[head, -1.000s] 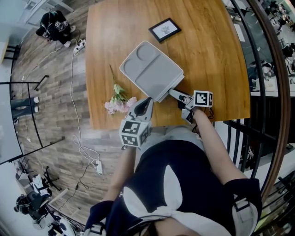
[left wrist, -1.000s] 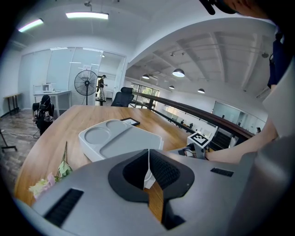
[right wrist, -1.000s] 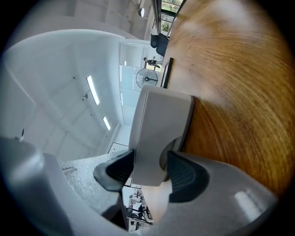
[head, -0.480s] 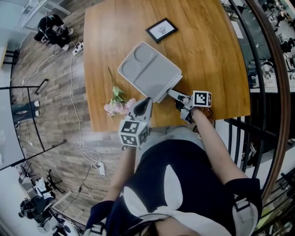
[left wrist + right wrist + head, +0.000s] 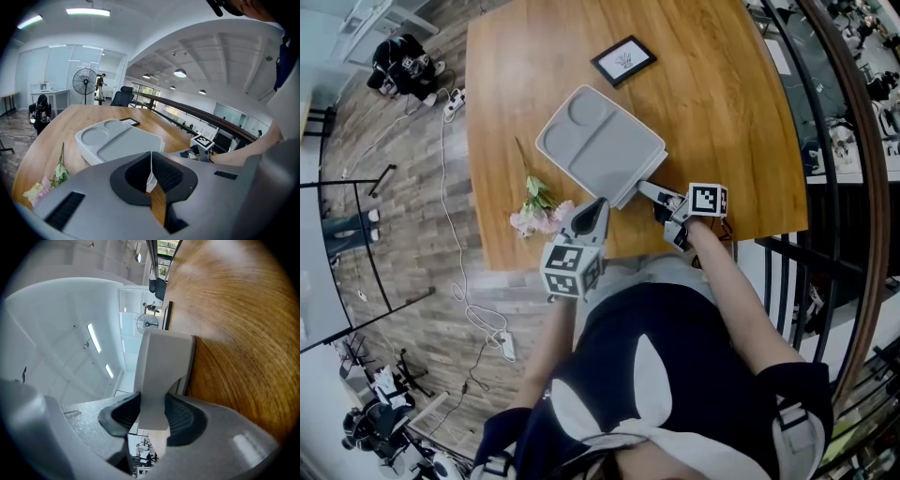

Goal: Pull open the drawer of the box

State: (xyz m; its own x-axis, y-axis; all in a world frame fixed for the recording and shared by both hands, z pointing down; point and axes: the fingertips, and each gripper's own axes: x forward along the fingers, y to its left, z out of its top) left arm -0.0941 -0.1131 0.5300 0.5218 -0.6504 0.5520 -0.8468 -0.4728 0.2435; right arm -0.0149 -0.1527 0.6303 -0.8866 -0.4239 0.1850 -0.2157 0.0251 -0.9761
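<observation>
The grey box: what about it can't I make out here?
- Drawer's inside: no view shows it; head view sees only the box top.
- Drawer front: left gripper view, left gripper body covers it.
- Right gripper view: beyond the handle, box seen end-on, drawer seam unclear.

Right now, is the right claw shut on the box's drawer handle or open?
Shut on it. The right claw has just been closing and now clamps the white drawer handle between its jaws.

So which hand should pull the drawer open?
Right: the right gripper has just closed its fingers on the grey drawer tab of the grey plastic box; the left gripper hovers shut, empty.
</observation>
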